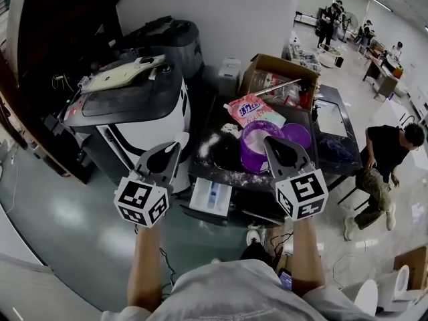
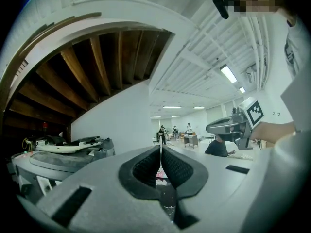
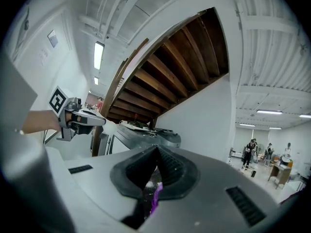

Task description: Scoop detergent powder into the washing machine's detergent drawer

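Note:
A purple tub of white powder (image 1: 256,146) stands on the dark washing machine top (image 1: 221,166), with a purple lid (image 1: 297,135) beside it. Behind them lies a pink detergent bag (image 1: 254,110). The white detergent drawer (image 1: 210,196) is pulled out at the machine's front. My left gripper (image 1: 179,141) is shut and empty, held above the front left of the machine. My right gripper (image 1: 269,141) is shut and empty, just over the tub's near rim. In the left gripper view the left gripper (image 2: 160,149) shows its jaws pressed together. The right gripper (image 3: 156,152) looks the same, with purple showing below.
Spilled white powder (image 1: 210,144) lies on the machine top. A white and black machine (image 1: 134,112) stands at the left, and an open cardboard box (image 1: 277,79) sits behind. A person (image 1: 381,162) sits at the right. Other people stand far back.

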A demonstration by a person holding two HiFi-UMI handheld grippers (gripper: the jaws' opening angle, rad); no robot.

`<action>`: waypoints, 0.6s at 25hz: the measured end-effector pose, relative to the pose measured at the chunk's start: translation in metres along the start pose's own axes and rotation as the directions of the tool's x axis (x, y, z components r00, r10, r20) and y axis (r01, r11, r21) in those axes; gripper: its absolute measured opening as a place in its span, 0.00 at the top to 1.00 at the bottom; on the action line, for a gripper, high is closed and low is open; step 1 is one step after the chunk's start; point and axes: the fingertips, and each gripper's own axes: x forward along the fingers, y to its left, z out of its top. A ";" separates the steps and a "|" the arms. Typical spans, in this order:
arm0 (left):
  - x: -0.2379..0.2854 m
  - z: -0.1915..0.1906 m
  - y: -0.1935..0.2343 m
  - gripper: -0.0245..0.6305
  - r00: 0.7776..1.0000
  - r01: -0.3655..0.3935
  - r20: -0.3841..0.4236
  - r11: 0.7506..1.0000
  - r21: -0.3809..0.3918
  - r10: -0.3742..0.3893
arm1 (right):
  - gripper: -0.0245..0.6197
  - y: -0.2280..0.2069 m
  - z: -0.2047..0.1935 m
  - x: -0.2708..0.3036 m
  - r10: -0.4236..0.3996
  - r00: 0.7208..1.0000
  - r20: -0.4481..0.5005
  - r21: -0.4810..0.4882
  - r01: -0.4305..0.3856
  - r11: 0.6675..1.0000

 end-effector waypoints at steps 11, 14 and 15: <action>-0.010 0.011 0.015 0.94 1.000 -0.015 0.021 1.000 0.023 0.015 | 0.95 0.010 0.011 0.018 0.030 0.999 0.016 -0.002 -0.030 1.000; -0.012 0.012 0.019 0.94 0.999 -0.016 0.028 1.000 0.025 0.016 | 0.95 0.011 0.009 0.021 0.027 1.000 0.010 -0.005 -0.027 1.000; -0.012 0.012 0.021 0.94 0.999 -0.019 0.028 1.000 0.024 0.019 | 0.95 0.011 0.008 0.022 0.027 1.000 0.008 -0.005 -0.027 1.000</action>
